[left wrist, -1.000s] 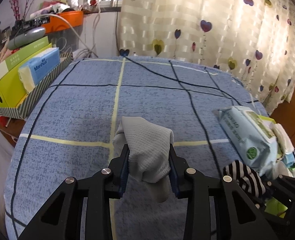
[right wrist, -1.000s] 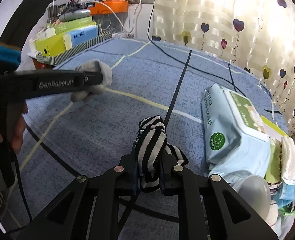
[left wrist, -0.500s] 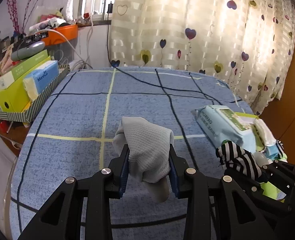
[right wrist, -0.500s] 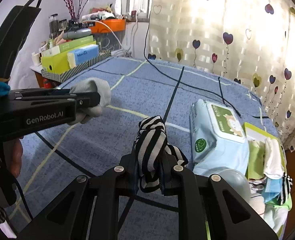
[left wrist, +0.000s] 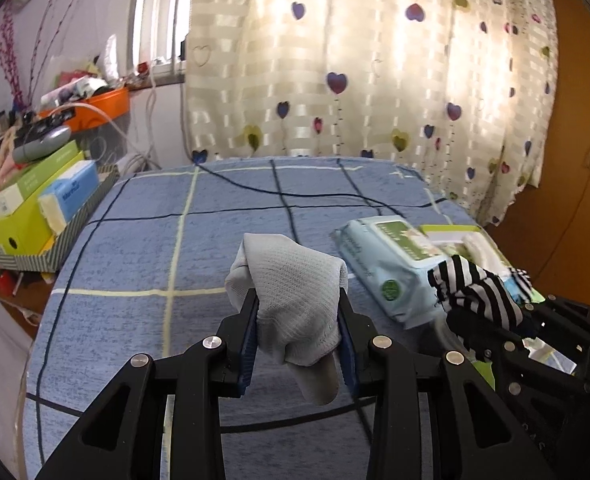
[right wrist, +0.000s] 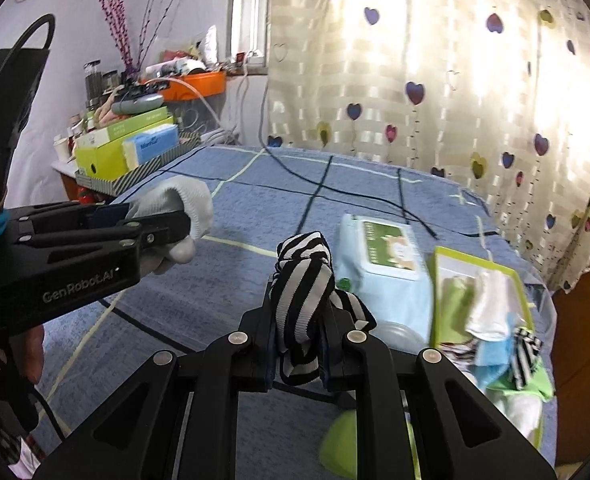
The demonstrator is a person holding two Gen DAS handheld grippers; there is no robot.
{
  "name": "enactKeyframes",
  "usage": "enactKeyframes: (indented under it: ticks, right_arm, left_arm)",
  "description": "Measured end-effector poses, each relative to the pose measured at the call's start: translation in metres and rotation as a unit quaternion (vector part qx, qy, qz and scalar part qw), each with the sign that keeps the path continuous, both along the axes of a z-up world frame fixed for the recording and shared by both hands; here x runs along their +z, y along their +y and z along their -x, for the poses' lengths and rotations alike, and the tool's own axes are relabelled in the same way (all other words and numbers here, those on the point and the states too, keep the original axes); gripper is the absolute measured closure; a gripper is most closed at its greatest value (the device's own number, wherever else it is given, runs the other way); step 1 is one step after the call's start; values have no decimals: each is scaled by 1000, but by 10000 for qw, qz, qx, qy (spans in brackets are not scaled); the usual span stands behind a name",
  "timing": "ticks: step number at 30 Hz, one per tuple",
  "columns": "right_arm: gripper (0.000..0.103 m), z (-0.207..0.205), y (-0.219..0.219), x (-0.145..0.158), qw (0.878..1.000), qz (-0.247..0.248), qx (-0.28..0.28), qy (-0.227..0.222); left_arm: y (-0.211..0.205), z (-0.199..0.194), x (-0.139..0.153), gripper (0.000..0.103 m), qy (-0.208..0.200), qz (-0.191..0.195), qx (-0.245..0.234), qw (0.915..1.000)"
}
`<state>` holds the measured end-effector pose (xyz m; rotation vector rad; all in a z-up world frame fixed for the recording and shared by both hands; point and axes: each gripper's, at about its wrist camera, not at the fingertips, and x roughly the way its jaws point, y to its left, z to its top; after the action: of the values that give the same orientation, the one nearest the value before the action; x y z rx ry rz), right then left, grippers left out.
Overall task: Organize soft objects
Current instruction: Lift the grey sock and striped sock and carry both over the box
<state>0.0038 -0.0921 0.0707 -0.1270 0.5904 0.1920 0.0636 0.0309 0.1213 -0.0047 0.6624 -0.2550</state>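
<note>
My left gripper point(left wrist: 298, 312) is shut on a grey sock point(left wrist: 291, 292) and holds it above the blue checked bedspread point(left wrist: 143, 248). It also shows in the right wrist view point(right wrist: 175, 220) at the left, with the grey sock point(right wrist: 175, 200) bulging past its tips. My right gripper point(right wrist: 299, 320) is shut on a black-and-white striped sock point(right wrist: 303, 284), also held above the bed. The striped sock shows in the left wrist view point(left wrist: 479, 296) at the right. A green tray point(right wrist: 439, 264) with several folded socks and cloths point(right wrist: 491, 304) lies to the right.
A pale blue wet-wipes pack point(right wrist: 387, 268) lies on the bed next to the tray. A black cable point(right wrist: 295, 176) runs across the bedspread. A striped box with green and blue cartons point(left wrist: 43, 216) stands at the left bed edge. A heart-print curtain point(left wrist: 375, 80) hangs behind.
Both grippers have risen and pulled back with their socks still held. More of the tray and curtain has come into view, and the bed looks farther away.
</note>
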Motion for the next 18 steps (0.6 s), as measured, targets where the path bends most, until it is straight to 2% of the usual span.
enactKeyframes:
  ticks: [11, 18]
  right_arm:
    - [87, 27, -49, 15, 9985, -31, -518, -170]
    - [87, 42, -89, 19, 9954, -79, -942, -180]
  left_arm:
    - [-49, 16, 14, 70, -204, -40, -482, 9986]
    - [-83, 14, 20, 70, -174, 151, -899, 9957]
